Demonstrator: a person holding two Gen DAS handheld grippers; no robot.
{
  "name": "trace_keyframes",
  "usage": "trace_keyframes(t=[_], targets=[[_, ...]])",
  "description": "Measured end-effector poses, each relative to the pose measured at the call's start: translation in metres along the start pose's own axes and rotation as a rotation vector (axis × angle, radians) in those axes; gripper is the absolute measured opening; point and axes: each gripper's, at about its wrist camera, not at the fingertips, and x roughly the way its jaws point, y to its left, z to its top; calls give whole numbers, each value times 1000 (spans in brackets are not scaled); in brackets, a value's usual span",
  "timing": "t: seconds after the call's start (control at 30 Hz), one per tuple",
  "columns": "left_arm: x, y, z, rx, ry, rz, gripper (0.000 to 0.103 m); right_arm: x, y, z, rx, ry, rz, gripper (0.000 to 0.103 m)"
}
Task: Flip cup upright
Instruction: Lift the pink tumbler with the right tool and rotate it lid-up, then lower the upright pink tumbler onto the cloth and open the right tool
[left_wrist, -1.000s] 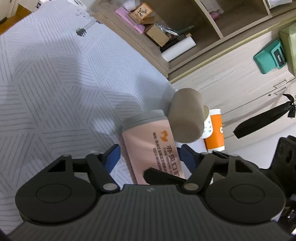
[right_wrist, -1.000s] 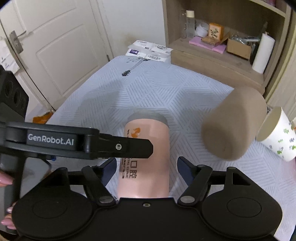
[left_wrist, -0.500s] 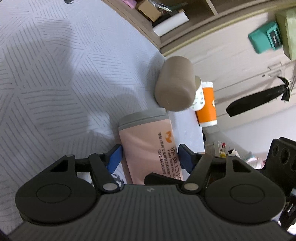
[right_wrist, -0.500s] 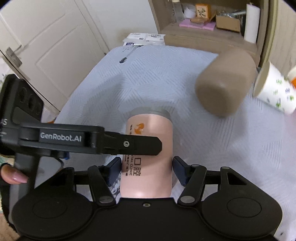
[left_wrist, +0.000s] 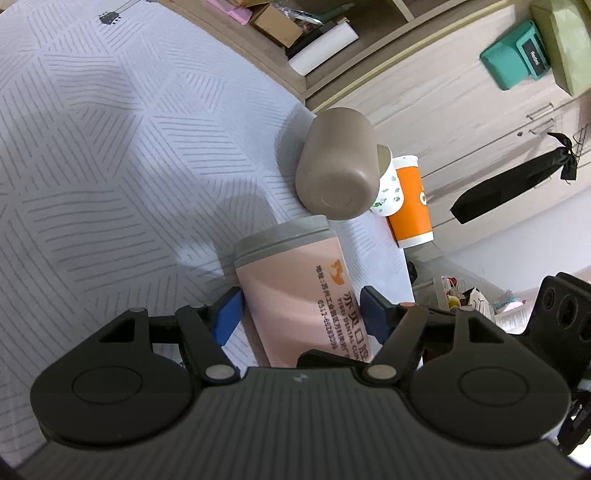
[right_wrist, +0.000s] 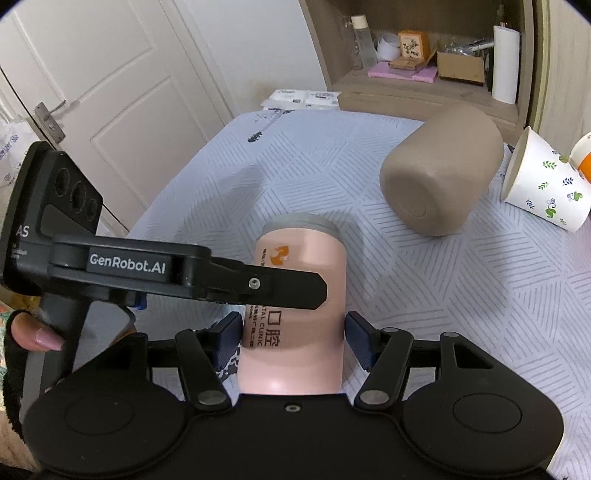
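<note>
A pink cup (left_wrist: 299, 291) with a grey rim and orange print stands rim-down on the striped cloth (left_wrist: 110, 155). My left gripper (left_wrist: 301, 314) has its blue pads on both sides of the cup, close against it. My right gripper (right_wrist: 293, 334) is shut on the same pink cup (right_wrist: 299, 295), pads pressed to its sides. The left gripper's body (right_wrist: 166, 273) crosses in front of the cup in the right wrist view.
A brown cup (right_wrist: 439, 177) lies on its side to the right, with a white leaf-print paper cup (right_wrist: 543, 184) beside it. An orange cup (left_wrist: 410, 203) sits past it. Shelves with boxes and a paper roll (right_wrist: 504, 62) stand behind. A door (right_wrist: 92, 92) is at left.
Both grippers closed in on the pink cup and tilted with it; the right pads, apart from it a second ago, now press its sides. The brown cup shifted in view.
</note>
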Motion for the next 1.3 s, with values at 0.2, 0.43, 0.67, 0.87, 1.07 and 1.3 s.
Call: trace_keyframes(t=[0.2,0.43,0.67,0.87,1.07,1.3], targets=[[1,-8,-9,65,-30,10,71,-8,6,-18,-79,-73,-20,67],[-13,-19,-33,209,-99,-25,72,-26,20,-42,-236,-136,-78,67],[-30,-40,-46,346,-136,28,70,-34,37,-58,-287,-213,-137,66],[-47,-62,-58,489,-193,103,65,-35,45,-65,-331,-277,-164,66],[-55,-82,-52,664,-203,186,63,-28,50,-62,-325,-371,-189,66],[-66,-86,-31,754,-256,183,61,-12,47,-49,-335,-486,-198,66]])
